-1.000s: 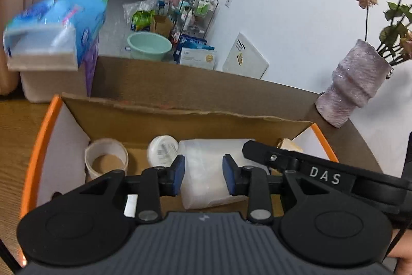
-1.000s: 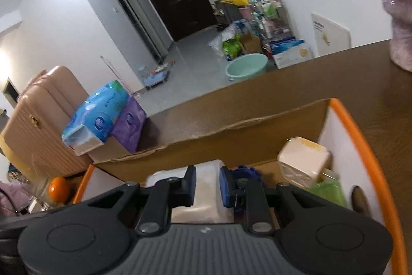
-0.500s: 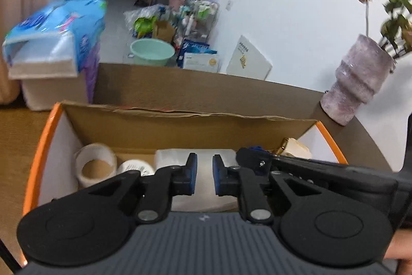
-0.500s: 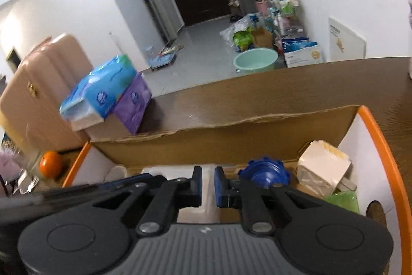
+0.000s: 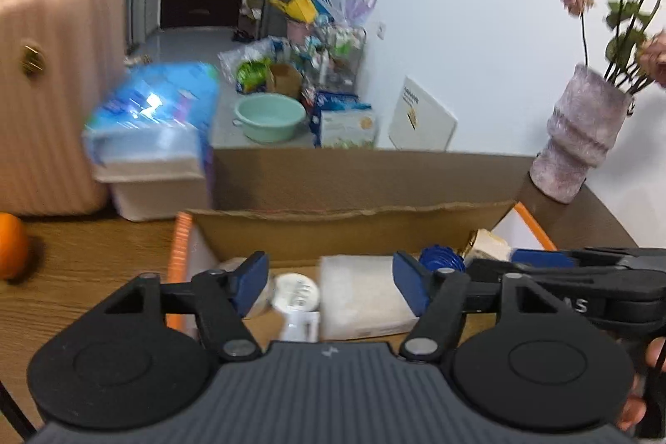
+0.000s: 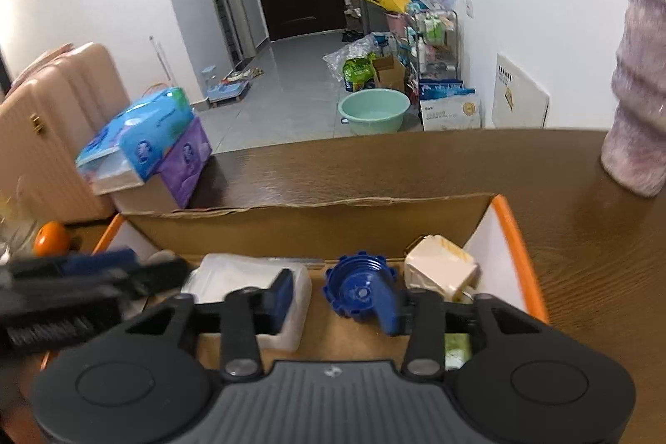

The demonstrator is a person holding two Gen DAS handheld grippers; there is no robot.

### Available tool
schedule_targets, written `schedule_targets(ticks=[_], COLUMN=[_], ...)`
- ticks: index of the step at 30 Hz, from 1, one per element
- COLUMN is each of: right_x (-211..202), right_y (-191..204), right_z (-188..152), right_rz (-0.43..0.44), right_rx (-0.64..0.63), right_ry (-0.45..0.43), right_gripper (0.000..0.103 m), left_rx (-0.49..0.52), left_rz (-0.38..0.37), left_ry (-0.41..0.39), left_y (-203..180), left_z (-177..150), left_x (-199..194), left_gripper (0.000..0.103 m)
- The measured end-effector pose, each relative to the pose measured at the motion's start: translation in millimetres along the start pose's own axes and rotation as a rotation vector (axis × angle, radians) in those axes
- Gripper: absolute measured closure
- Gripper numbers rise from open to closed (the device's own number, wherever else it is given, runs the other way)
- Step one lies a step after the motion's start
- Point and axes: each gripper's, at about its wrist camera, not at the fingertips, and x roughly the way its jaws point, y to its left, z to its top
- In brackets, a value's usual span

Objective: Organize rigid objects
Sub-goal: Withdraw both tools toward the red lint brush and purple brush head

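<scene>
Above the orange-rimmed cardboard box (image 6: 518, 236): left gripper (image 5: 331, 284) and right gripper (image 6: 335, 298) both just spread apart, grasping nothing; inside, white packet (image 5: 362, 294) beside blue cap (image 6: 354, 290).

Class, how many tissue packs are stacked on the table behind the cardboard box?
2: a blue tissue pack lies on top, a purple tissue pack beneath it, left of the box. Others may be hidden.

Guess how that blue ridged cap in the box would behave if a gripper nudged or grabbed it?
The blue cap looks like hard moulded plastic, so probably stiff and light. It lies flat on the cardboard box floor, so a nudge would likely slide it, not roll it. The notched rim should give the pads some bite, though the smooth plastic may still slip.
</scene>
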Motion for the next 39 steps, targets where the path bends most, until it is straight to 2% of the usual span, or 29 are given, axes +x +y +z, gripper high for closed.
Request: schedule_targets(ticks=[6,8,10,14,18,22,27,32,36,39], right_x=[-54.4,-77.6,-100.2,-142.5,-180.2,-206.5,-238.8,-265.6,-284.5,-297.7], right_y=[-4.9,-4.5,-3.9,1.7,3.4,6.2,12.5,15.8,19.6,24.9], right_z=[-6.5,-10.0,-15.6,-27.4,-45.6,-67.8,-98.3,-128.0,-153.2,-174.1], right_rz=[-0.021,-0.022,-0.01,-0.013,-0.016,-0.003,-0.051,-0.029,-0.023,-0.023], right_rx=[0.01,0.009,0.007,-0.009,-0.01,-0.019,-0.073,-0.082,-0.091,-0.116], right_ry=[-0.018,-0.042,-0.068,-0.118,-0.213,-0.284,-0.407,-0.486,-0.539,-0.572], right_gripper=[0.049,0.044,0.035,0.03,0.021,0.018,0.015,0.015,0.002,0.002], left_rx=[0.003,0.011,0.023,0.033,0.075,0.116,0.117,0.176,0.194,0.2], left_rz=[0.067,0.075,0.087,0.076,0.08,0.051,0.023,0.002,-0.005,-0.002], left_ry=[-0.044,-0.06,-0.081,-0.142,-0.237,-0.305,-0.394,-0.482,-0.548,-0.582], left_y=[9.4,8.7,4.8,-6.1,-20.9,-31.6,-44.0,-58.1,-62.1,-64.9], left_z=[1.8,0.0,-3.2,-14.7,-38.4,-66.2,-96.4,-123.5,-147.8,-168.3], left_x=[-61.5,-81.7,-102.3,-144.5,-180.5,-208.1,-239.8,-271.0,-291.5,-305.6], left_gripper=[0.028,0.026,0.026,0.021,0.014,0.012,0.007,0.003,0.001,0.0])
